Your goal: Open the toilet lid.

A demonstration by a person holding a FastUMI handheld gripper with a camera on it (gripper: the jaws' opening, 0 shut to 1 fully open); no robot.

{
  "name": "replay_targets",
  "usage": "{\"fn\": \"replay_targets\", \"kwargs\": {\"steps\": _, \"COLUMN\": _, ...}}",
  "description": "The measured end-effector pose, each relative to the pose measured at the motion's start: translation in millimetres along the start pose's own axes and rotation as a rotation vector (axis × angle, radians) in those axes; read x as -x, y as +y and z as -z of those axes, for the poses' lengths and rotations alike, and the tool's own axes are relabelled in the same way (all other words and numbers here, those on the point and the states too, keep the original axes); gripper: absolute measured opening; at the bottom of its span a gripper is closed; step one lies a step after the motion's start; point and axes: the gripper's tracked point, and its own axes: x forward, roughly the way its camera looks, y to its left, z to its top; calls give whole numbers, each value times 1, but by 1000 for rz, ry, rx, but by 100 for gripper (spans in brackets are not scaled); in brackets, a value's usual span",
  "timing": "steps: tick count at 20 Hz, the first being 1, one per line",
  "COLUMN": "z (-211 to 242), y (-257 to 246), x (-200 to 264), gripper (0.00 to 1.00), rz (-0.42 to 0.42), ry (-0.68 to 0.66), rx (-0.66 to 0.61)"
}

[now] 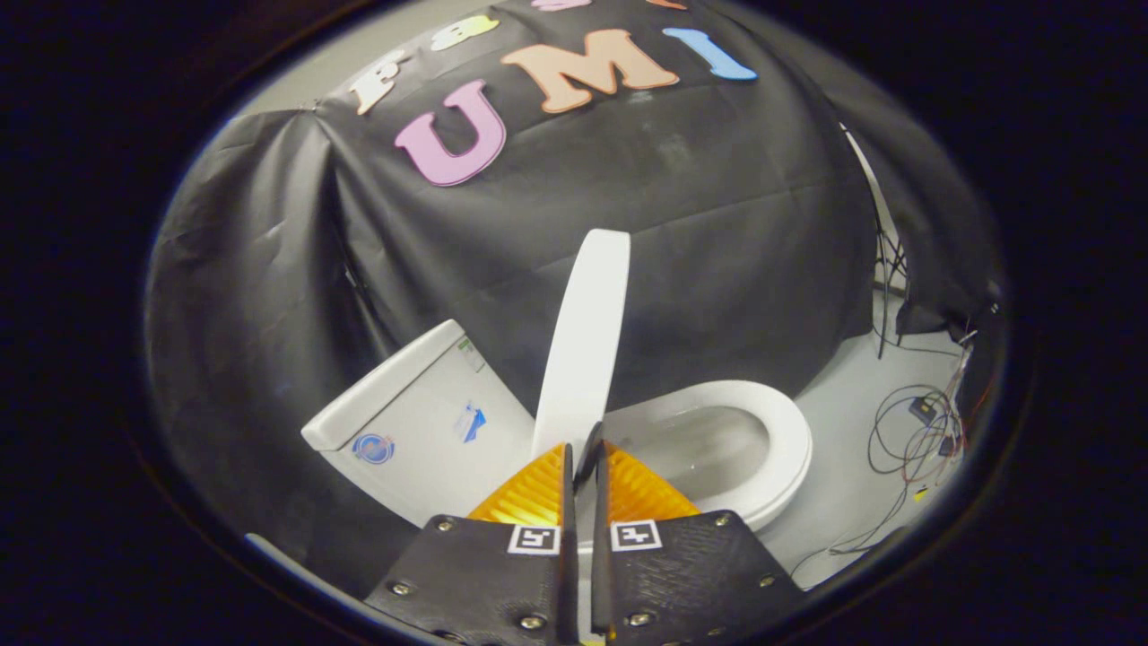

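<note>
1. Black cloth (700, 233) hangs as the booth's wall behind a white toilet, which stands on a pale floor (843, 422).
2. Loose cables (915, 431) lie on that floor, off to the right of the bowl.
3. The toilet lid (583, 341) is raised nearly upright and seen almost edge-on, rising just ahead of the gripper (583, 453).
4. Its lower edge sits right at the fingertips, with the two fingers drawn close together, one on each side of it.
5. They seem to pinch the lid's edge, but the contact point is too cramped to confirm that both press on it.
6. The seat (789, 431) is down, ringing the open bowl (708, 449) to the right of the fingers; nothing can be made out inside it.
7. The tank (421, 413) stands to the left of the lid, with small stickers on its face.
8. The toilet's near base is hidden behind the gripper's body.
</note>
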Motion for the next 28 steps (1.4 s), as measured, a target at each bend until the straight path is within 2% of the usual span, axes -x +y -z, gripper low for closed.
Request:
{"fn": "replay_targets", "kwargs": {"steps": 8, "z": -4, "y": 37, "x": -2, "gripper": 8, "rz": -35, "ry": -26, "rx": 88}}
{"fn": "replay_targets", "kwargs": {"steps": 12, "z": -4, "y": 49, "x": -3, "gripper": 9, "rz": -58, "ry": -31, "rx": 88}}
{"fn": "replay_targets", "kwargs": {"steps": 21, "z": -3, "y": 76, "x": -5, "gripper": 9, "rz": -37, "ry": -73, "rx": 231}}
{"fn": "replay_targets", "kwargs": {"steps": 28, "z": -1, "y": 103, "x": -8, "gripper": 9, "rz": -61, "ry": -96, "rx": 241}}
